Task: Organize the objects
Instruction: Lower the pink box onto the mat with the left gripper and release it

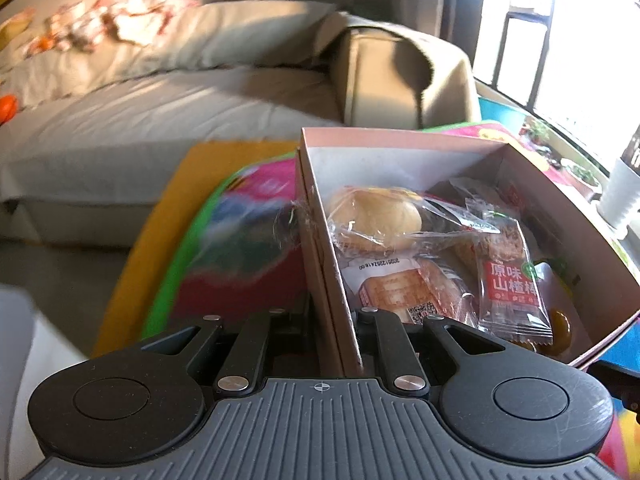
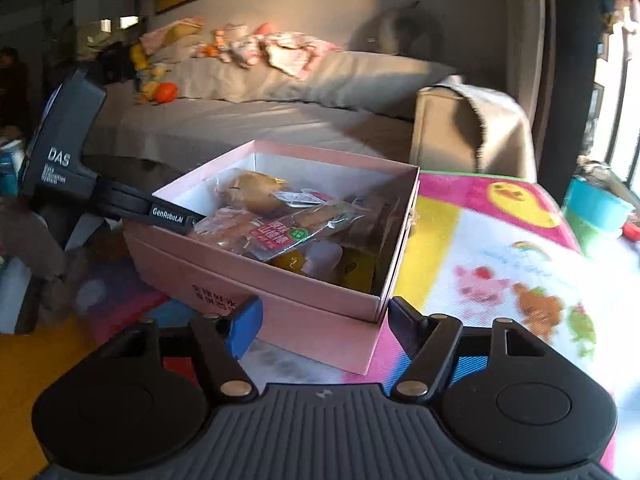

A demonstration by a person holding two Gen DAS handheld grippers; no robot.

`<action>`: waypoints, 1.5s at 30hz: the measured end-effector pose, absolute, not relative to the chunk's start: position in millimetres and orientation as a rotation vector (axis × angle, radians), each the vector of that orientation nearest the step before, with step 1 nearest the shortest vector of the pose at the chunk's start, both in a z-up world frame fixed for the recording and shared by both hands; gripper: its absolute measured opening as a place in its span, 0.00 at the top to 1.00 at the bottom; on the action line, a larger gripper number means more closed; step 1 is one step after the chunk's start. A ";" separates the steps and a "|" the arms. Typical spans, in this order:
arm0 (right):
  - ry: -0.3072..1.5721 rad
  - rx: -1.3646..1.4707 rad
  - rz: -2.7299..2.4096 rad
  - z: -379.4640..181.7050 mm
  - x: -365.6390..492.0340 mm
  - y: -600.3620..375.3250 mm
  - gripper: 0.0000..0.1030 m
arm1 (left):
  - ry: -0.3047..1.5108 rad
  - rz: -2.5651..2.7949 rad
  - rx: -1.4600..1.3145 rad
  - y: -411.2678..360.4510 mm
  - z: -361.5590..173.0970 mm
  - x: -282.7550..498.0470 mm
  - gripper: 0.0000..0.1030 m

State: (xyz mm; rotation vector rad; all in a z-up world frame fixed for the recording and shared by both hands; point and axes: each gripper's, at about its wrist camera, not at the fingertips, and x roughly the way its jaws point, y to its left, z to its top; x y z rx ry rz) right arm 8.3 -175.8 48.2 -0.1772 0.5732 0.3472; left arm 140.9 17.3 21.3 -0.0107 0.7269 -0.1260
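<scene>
A pink cardboard box (image 2: 280, 280) holds several wrapped snacks: a round bun (image 1: 376, 216), a red-labelled hawthorn pack (image 1: 512, 284) and a printed cake wrapper (image 1: 400, 292). My left gripper (image 1: 340, 340) is shut on the box's left wall (image 1: 320, 240); it also shows in the right wrist view (image 2: 172, 214), clamped on the box's left wall. My right gripper (image 2: 320, 320) is open, its blue-padded finger (image 2: 244, 326) and black finger (image 2: 404, 328) on either side of the box's near corner, not touching it.
The box is over a colourful cartoon play mat (image 2: 500, 260). A grey sofa (image 2: 260, 120) with toys and cloths stands behind. A white pot (image 1: 620, 196) and a window are at the right. Yellow flooring (image 1: 140, 260) lies at the left.
</scene>
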 end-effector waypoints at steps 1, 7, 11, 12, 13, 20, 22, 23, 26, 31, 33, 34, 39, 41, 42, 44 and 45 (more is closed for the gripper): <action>0.568 -0.189 0.312 48.2 20.2 -179.7 0.32 | 0.711 -0.137 -0.007 9.7 20.1 155.0 0.86; 0.571 -0.130 0.213 42.9 73.2 -195.9 0.27 | 0.676 -0.146 0.045 -5.6 15.0 209.7 0.75; 0.555 -0.163 0.212 31.8 75.1 -185.0 0.19 | 0.651 -0.122 0.048 3.7 13.2 204.5 0.73; 0.558 -0.174 0.211 28.4 75.9 -182.4 0.18 | 0.653 -0.118 0.045 6.6 14.0 204.5 0.72; 0.566 -0.186 0.207 25.3 75.9 -180.6 0.18 | 0.657 -0.115 0.041 8.8 14.3 203.9 0.72; 0.557 -0.216 0.137 23.2 75.4 -177.4 0.16 | 0.666 -0.044 -0.024 27.2 17.5 197.6 0.70; 0.554 -0.214 0.114 23.7 73.4 -177.2 0.16 | 0.629 -0.066 -0.055 31.9 22.0 189.9 0.68; 0.557 -0.200 0.100 24.7 72.1 -178.6 0.15 | 0.608 -0.068 -0.057 33.9 26.0 183.4 0.65; 0.590 -0.131 0.062 28.2 63.4 -184.7 0.03 | 0.577 -0.070 -0.090 38.5 39.5 161.9 0.64; 0.621 -0.079 0.036 30.3 18.1 -182.6 0.00 | 0.460 -0.076 -0.052 34.0 54.9 77.4 0.64; 0.631 -0.070 0.046 25.6 -2.8 -177.2 0.00 | 0.516 -0.104 -0.029 26.2 51.6 45.3 0.64; 0.640 -0.068 0.044 23.1 -9.1 -173.7 0.00 | 0.534 -0.121 -0.048 24.8 48.4 30.8 0.64; 0.680 -0.022 0.033 11.6 -28.1 -166.3 0.00 | 0.514 -0.117 0.001 7.7 24.7 -24.6 0.64; 0.684 -0.025 0.020 9.9 -28.4 -166.4 0.00 | 0.539 -0.113 0.007 1.6 14.2 -25.8 0.64; 0.700 -0.016 0.017 8.2 -25.9 -167.5 0.00 | 0.557 -0.110 0.003 2.3 9.6 -24.2 0.64; 0.691 0.023 0.021 5.8 -26.5 -172.1 0.00 | 0.587 -0.106 0.004 1.0 8.2 -19.2 0.64; 0.681 0.034 0.020 4.4 -29.8 -172.5 0.00 | 0.593 -0.110 0.004 1.8 8.3 -17.4 0.62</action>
